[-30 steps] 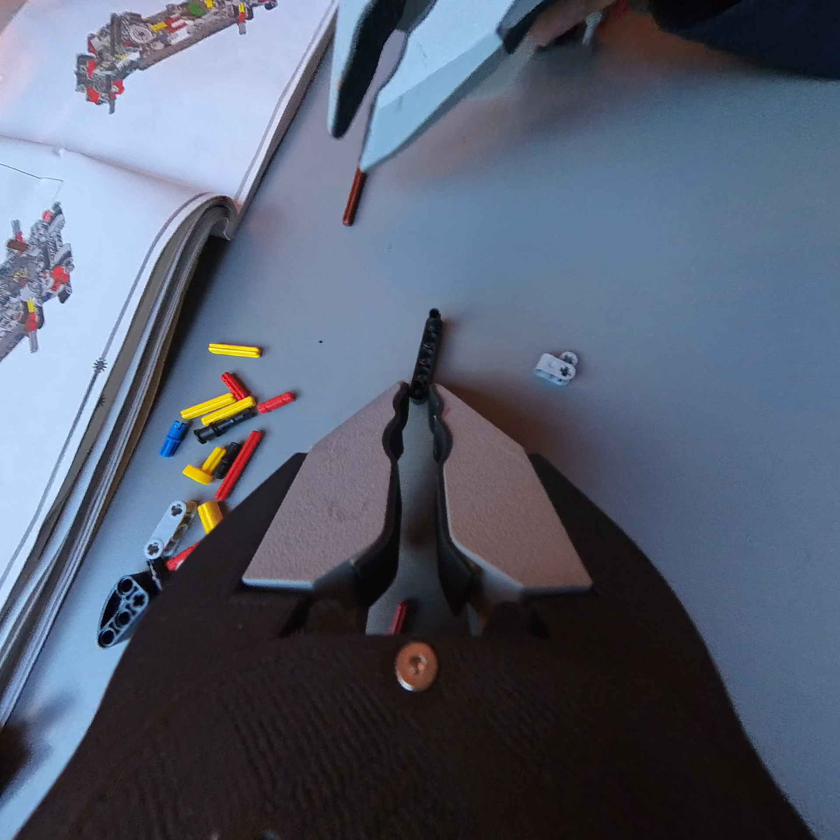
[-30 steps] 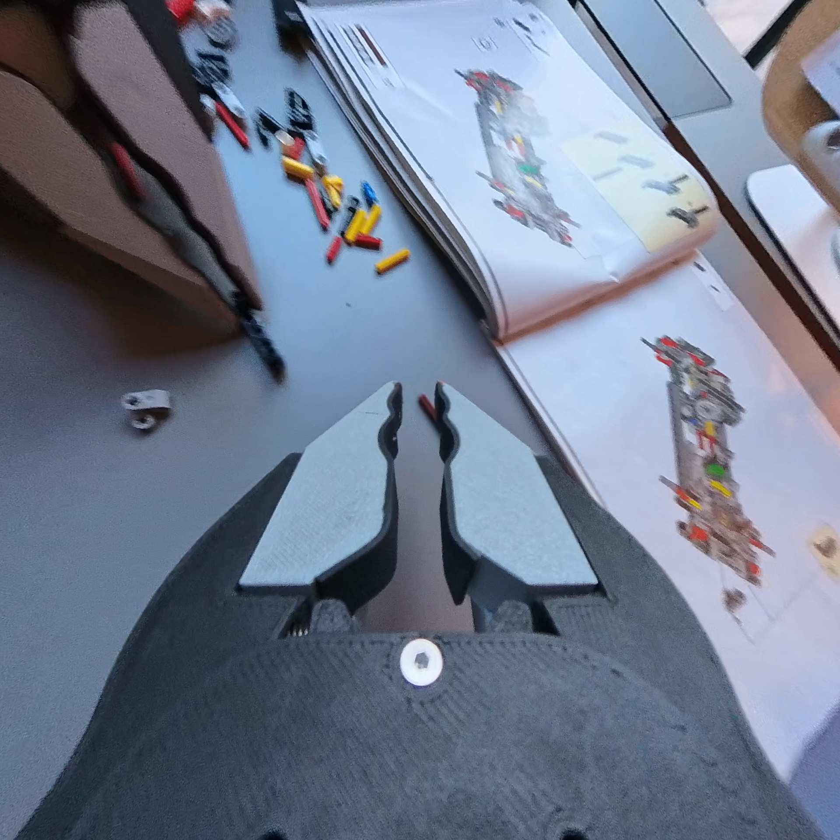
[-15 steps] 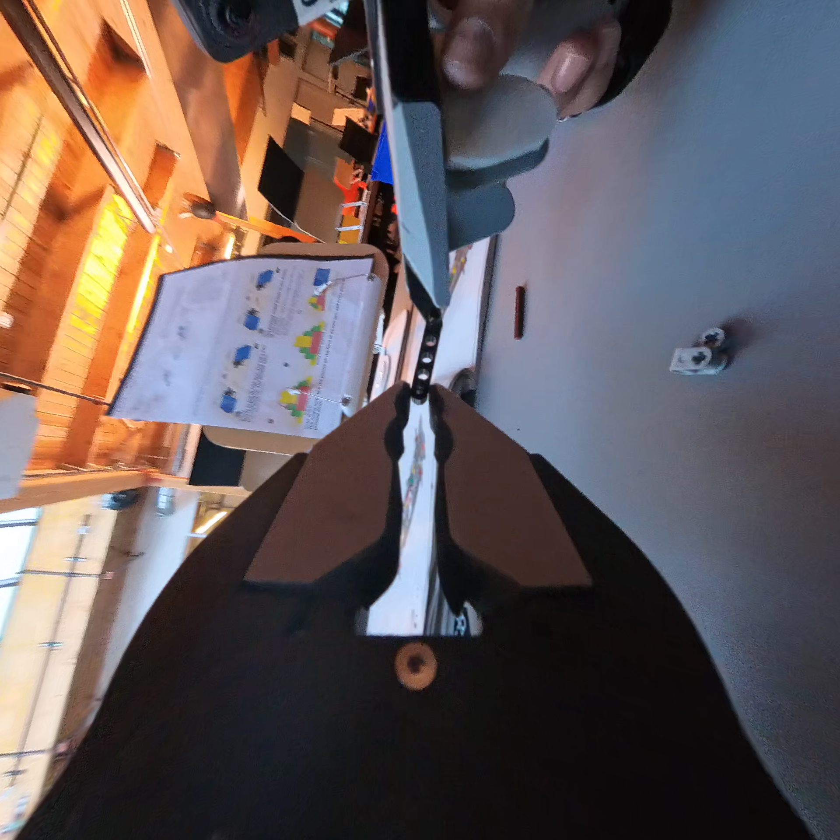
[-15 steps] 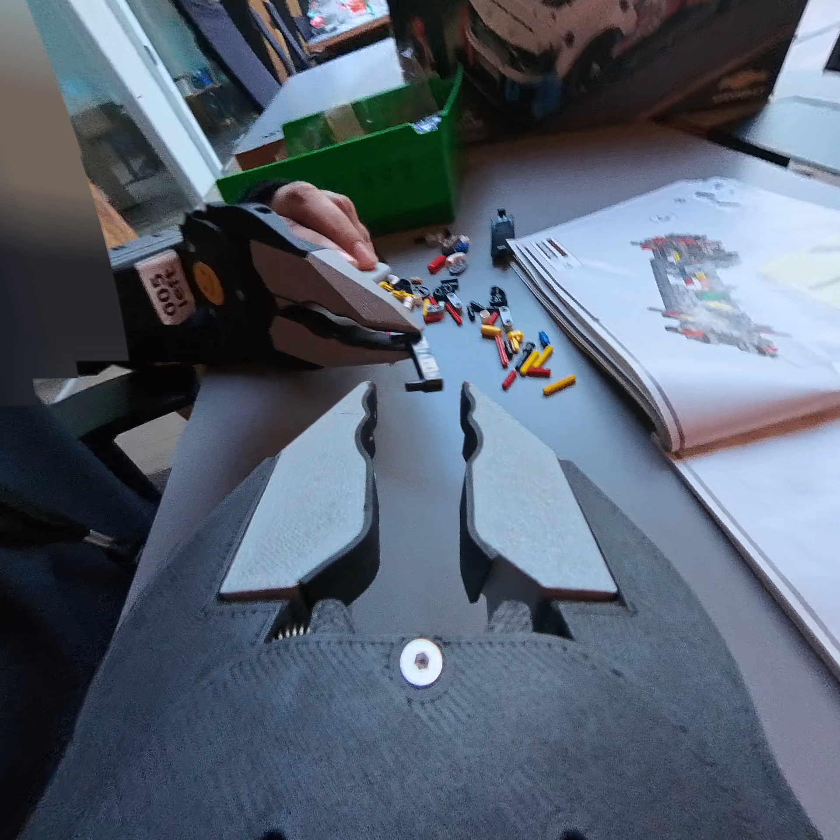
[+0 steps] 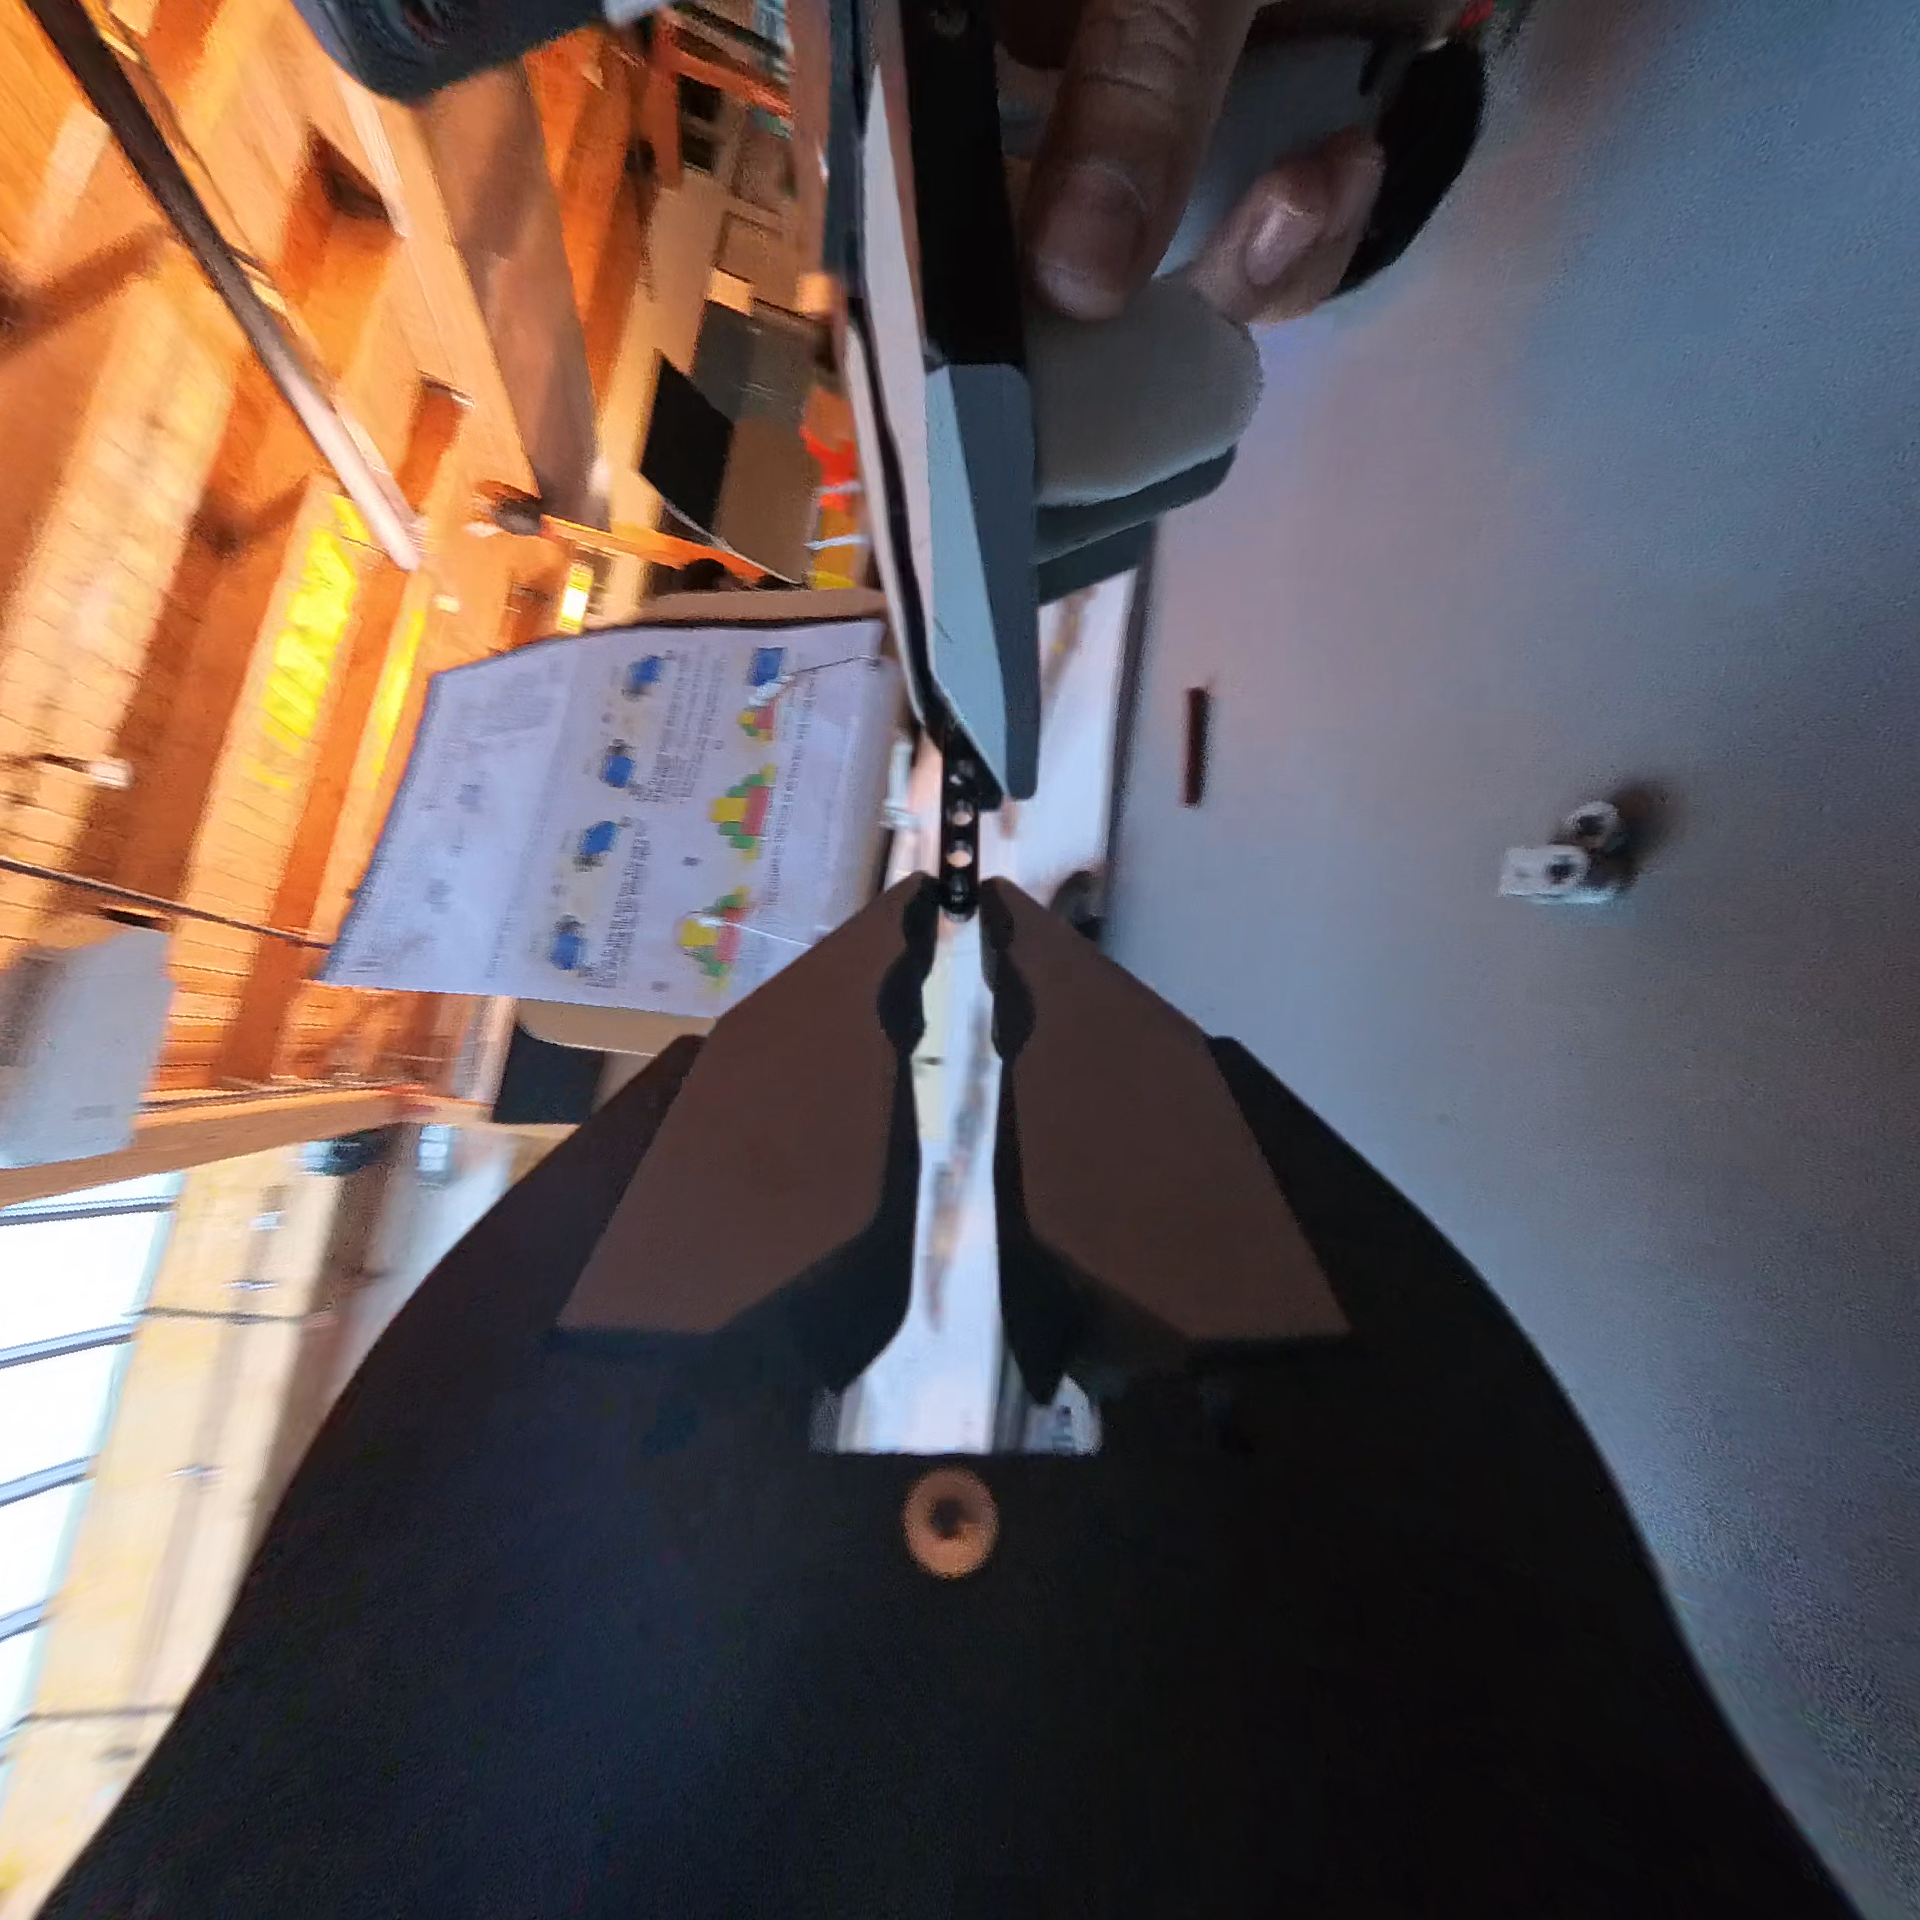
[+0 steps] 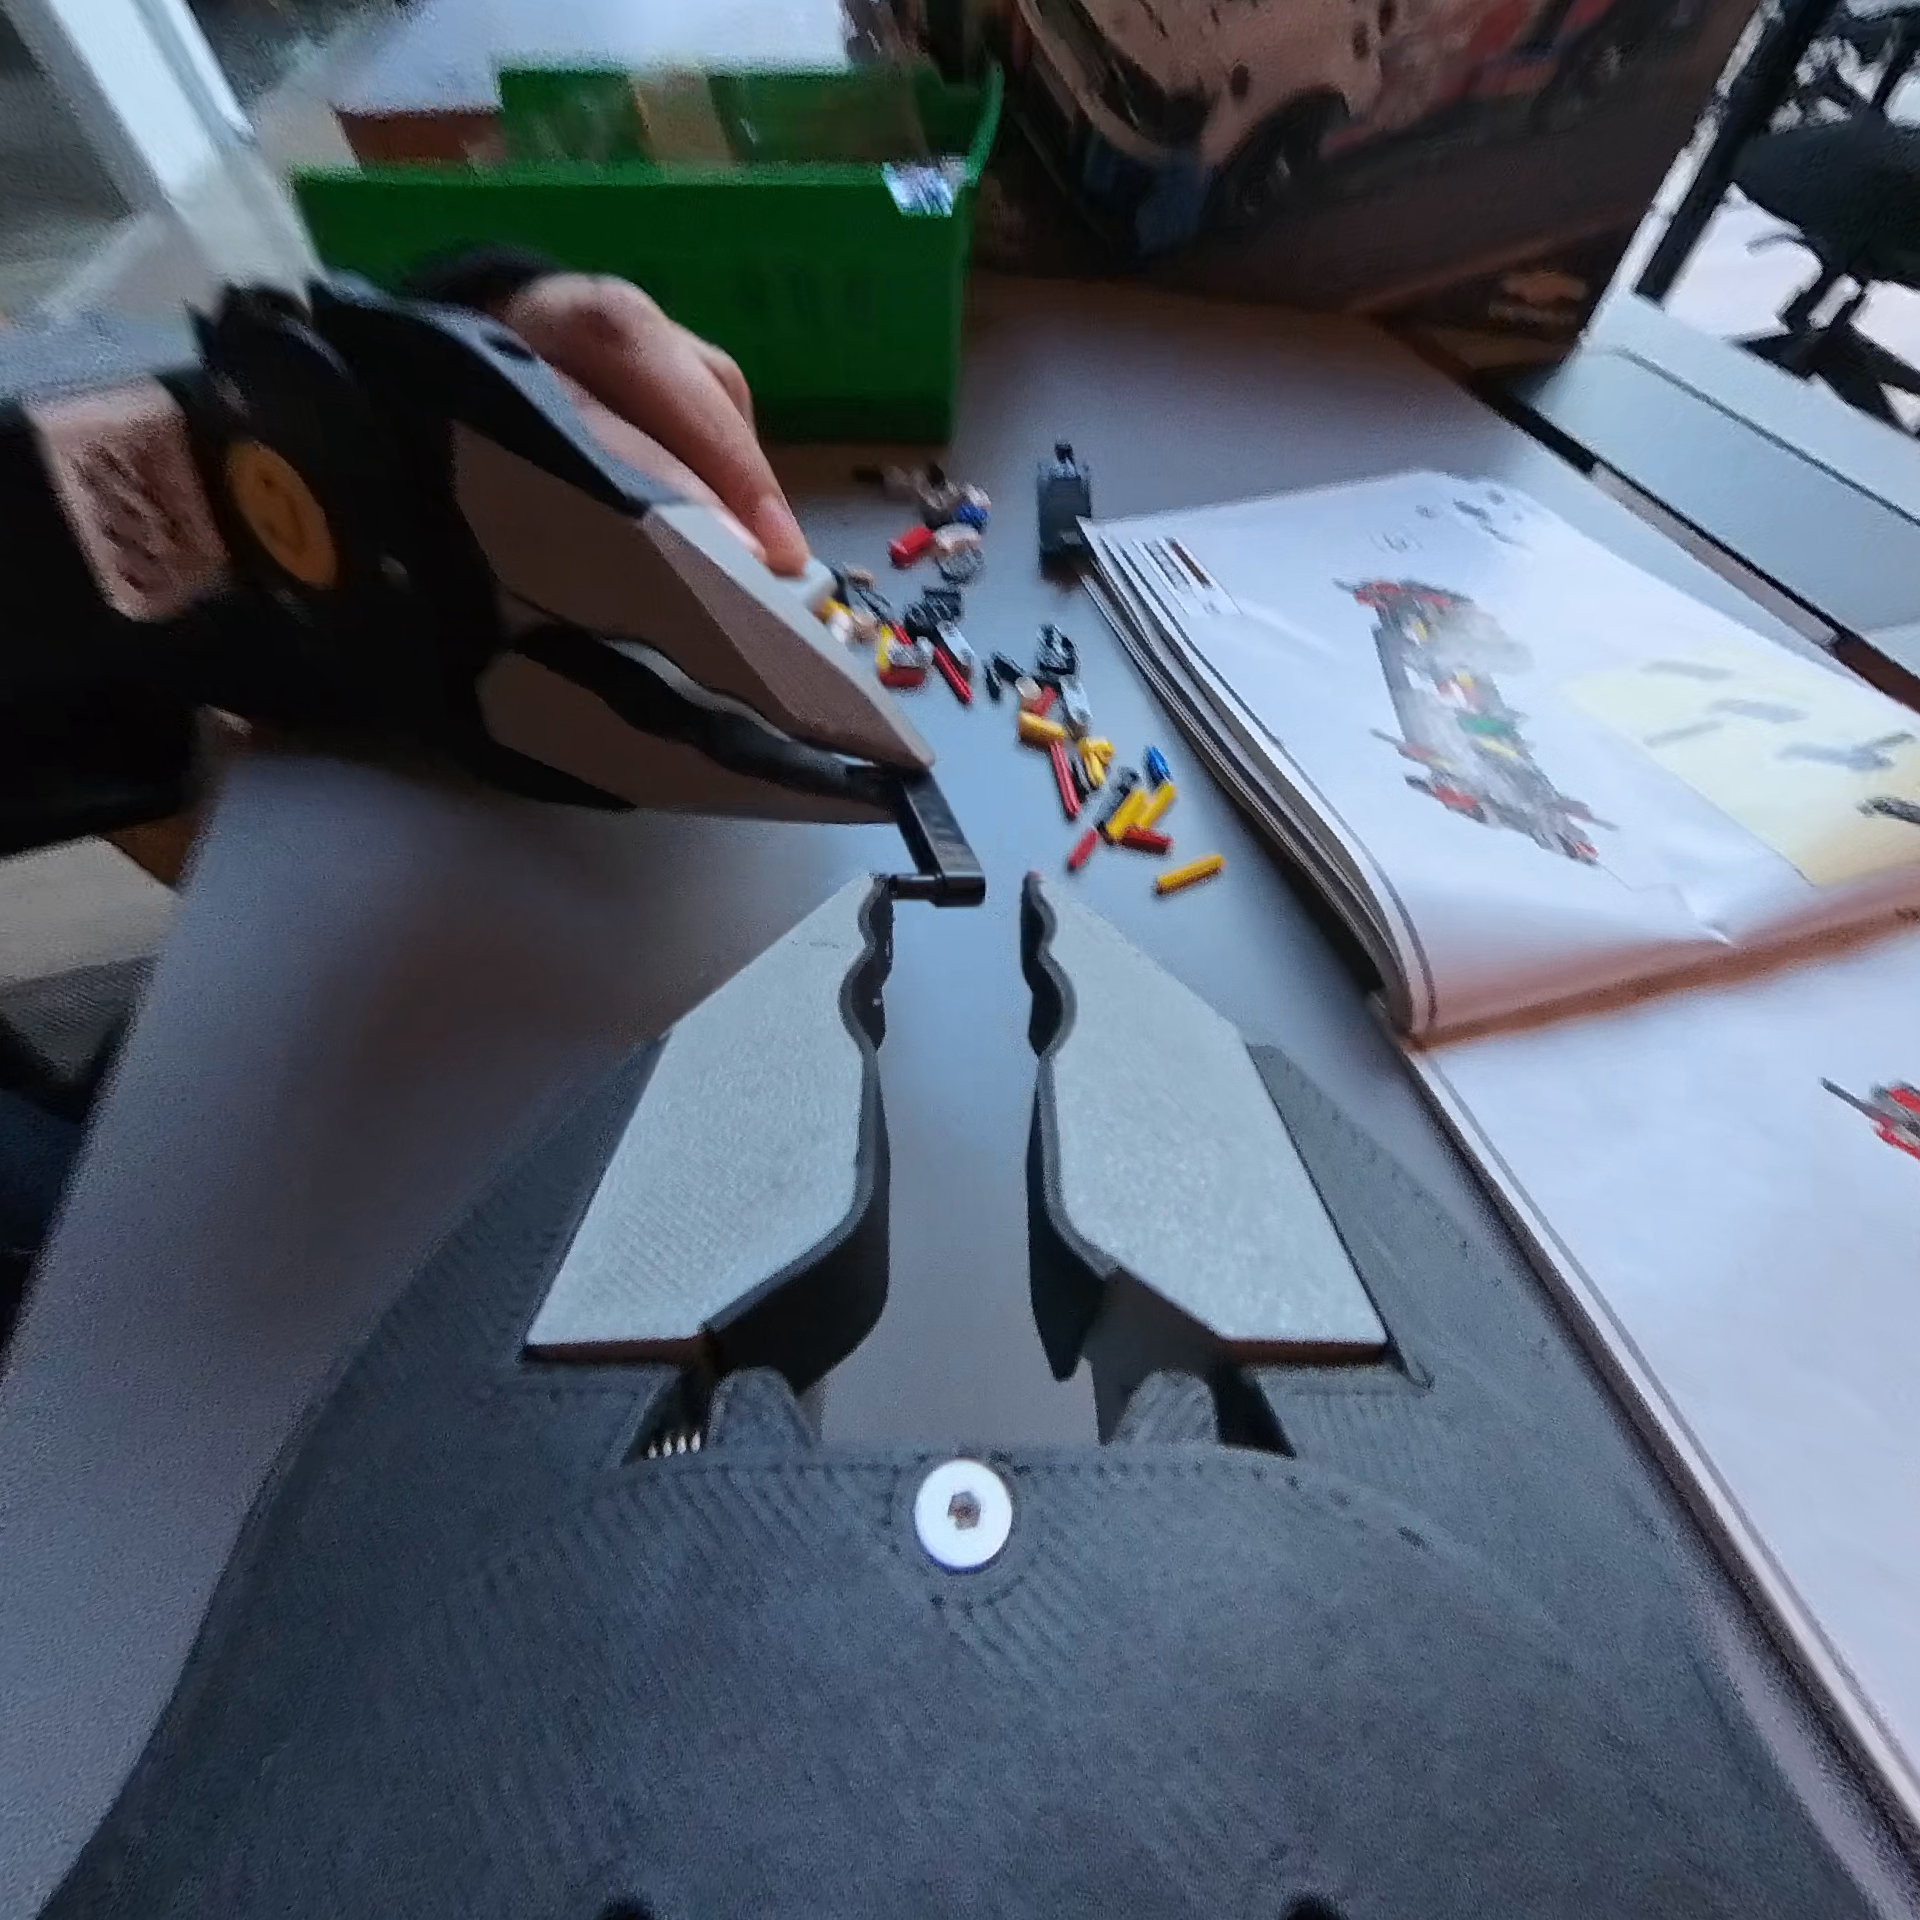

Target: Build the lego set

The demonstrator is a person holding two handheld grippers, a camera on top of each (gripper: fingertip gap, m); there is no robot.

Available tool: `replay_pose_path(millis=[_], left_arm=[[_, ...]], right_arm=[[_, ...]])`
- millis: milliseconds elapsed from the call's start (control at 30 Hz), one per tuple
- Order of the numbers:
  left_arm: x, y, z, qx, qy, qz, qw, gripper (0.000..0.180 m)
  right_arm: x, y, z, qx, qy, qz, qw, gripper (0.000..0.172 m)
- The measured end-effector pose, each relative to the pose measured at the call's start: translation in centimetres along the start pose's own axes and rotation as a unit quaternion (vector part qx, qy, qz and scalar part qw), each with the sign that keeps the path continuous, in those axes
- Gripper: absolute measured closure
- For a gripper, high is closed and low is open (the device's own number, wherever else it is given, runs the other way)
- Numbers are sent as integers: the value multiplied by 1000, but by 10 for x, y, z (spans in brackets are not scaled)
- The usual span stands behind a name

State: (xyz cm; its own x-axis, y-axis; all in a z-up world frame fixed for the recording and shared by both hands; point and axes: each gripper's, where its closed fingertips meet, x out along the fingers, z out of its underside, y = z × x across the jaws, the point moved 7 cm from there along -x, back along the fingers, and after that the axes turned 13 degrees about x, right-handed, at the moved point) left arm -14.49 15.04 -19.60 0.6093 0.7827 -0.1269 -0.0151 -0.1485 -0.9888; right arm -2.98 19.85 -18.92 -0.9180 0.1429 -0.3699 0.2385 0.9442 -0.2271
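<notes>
My left gripper [image 5: 954, 896] is shut on the near end of a black beam with holes [image 5: 958, 831] and holds it above the grey table [image 5: 1558, 520]. The right wrist view shows the left gripper [image 6: 902, 777] coming in from the left with the beam [image 6: 940, 831] sticking out of its tips. The beam's far end, bent sideways, sits just ahead of my right gripper [image 6: 951, 894], close by its left fingertip [image 6: 878, 904]. The right jaws stand apart and do not clamp it. The right gripper [image 5: 982, 769] reaches the beam from above in the left wrist view.
A dark red axle [image 5: 1197, 746] and a small white connector [image 5: 1558, 862] lie on the table. Several small loose coloured pieces [image 6: 1081, 727] lie beside an open instruction book [image 6: 1455, 707]. A green bin [image 6: 727, 260] and a printed box [image 6: 1351, 135] stand behind. Only a small space, under 4 cm, lies between the two pairs of fingers.
My left gripper lifted the black beam off the table and rolled onto its side. My right gripper left the dark red axle, swung to face the beam, opened wide, then narrowed around its end.
</notes>
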Motion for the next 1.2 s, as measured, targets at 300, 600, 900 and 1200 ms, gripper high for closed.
replay_pose_path(millis=[300, 600, 900, 1200], left_arm=[[21, 33, 35, -6, -196, 140, 971, 175], [13, 46, 32, 21, -273, 172, 946, 175], [-2, 45, 0, 3, -273, 197, 942, 166], [-15, 34, -4, -141, -241, 245, 928, 154]], right_arm=[[-10, 40, 9, -37, -147, 183, 971, 151], [-11, 71, 28, -22, -301, 159, 940, 147], [-10, 55, 40, -34, -284, 149, 947, 171], [-12, 35, 46, -64, -276, 152, 947, 172]])
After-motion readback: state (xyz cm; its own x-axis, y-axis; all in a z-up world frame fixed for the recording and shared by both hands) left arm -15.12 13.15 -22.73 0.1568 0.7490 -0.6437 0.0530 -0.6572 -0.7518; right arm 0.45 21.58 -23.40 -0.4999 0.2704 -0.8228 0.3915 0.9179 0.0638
